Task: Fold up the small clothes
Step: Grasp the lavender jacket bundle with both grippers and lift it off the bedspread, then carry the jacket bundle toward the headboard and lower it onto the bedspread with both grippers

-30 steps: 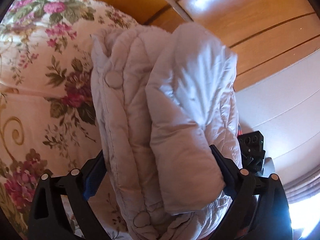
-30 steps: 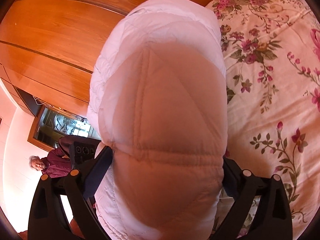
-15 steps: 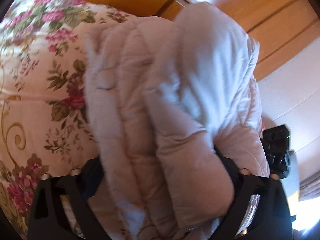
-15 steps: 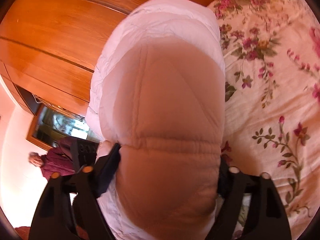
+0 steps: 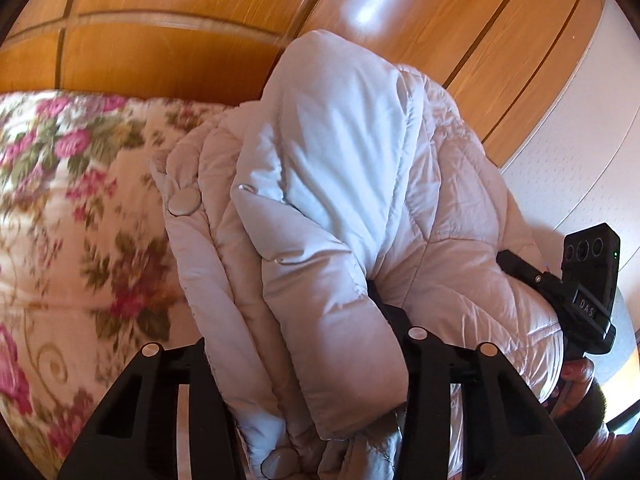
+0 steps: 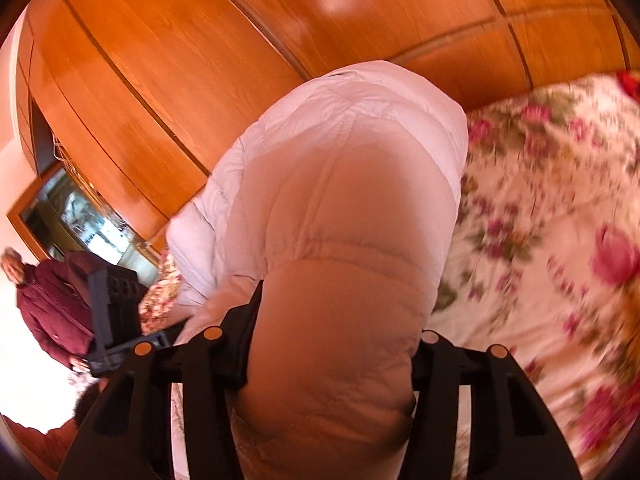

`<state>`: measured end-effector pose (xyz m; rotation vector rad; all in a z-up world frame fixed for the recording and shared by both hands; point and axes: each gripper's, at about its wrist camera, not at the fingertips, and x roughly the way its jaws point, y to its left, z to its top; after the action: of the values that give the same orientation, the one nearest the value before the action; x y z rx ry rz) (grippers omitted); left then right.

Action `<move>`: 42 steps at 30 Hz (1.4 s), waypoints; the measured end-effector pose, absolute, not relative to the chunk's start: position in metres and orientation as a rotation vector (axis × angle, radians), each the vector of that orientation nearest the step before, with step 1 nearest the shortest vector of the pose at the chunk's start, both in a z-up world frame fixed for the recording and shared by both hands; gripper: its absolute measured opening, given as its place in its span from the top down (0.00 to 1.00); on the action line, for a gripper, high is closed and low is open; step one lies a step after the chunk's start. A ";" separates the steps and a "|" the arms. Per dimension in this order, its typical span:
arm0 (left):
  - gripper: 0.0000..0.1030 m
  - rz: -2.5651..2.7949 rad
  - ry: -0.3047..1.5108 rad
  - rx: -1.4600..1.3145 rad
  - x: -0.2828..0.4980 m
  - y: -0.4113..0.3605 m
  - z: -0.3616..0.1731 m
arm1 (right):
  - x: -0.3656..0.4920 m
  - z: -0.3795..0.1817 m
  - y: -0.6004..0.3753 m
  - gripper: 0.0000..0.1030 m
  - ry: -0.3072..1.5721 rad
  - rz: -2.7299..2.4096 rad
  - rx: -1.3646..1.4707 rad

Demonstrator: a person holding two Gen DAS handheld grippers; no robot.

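A pale pink quilted puffer jacket [image 5: 340,200] with round snap buttons is folded into a thick bundle and held up above the floral bedspread [image 5: 80,240]. My left gripper [image 5: 304,344] is shut on one end of the bundle, its fingertips buried in the fabric. My right gripper [image 6: 332,352] is shut on the other end of the jacket [image 6: 340,200], which fills the middle of the right wrist view. The right gripper also shows at the right edge of the left wrist view [image 5: 576,292], behind the jacket.
Glossy wooden wardrobe panels [image 5: 200,8] stand behind the bed. A white wall [image 5: 592,140] is at the right. In the right wrist view a person in a dark red coat [image 6: 44,304] stands at the left by a framed mirror [image 6: 80,220]. The bedspread [image 6: 552,240] lies to the right.
Both grippers tilted upward with the jacket, so more wardrobe and less bedspread shows. Their jaws have closed tighter on the bundle.
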<state>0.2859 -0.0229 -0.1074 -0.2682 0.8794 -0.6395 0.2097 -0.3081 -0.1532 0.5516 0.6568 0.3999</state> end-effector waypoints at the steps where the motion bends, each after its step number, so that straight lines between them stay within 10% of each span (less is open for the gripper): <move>1: 0.59 -0.637 0.875 -0.267 0.294 -0.026 -0.106 | 0.215 -0.152 -0.311 0.51 0.652 0.392 0.545; 19: 0.62 -0.511 0.798 -0.130 0.437 -0.068 -0.108 | 0.349 -0.153 -0.323 0.50 0.608 0.312 0.367; 42: 0.24 -0.373 0.777 -0.344 0.387 -0.021 -0.140 | 0.295 -0.163 -0.316 0.09 0.608 0.156 0.232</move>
<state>0.3873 -0.0214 -0.1397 -0.3436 0.7769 -0.3727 0.2951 -0.3155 -0.1630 0.2322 0.6076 0.1565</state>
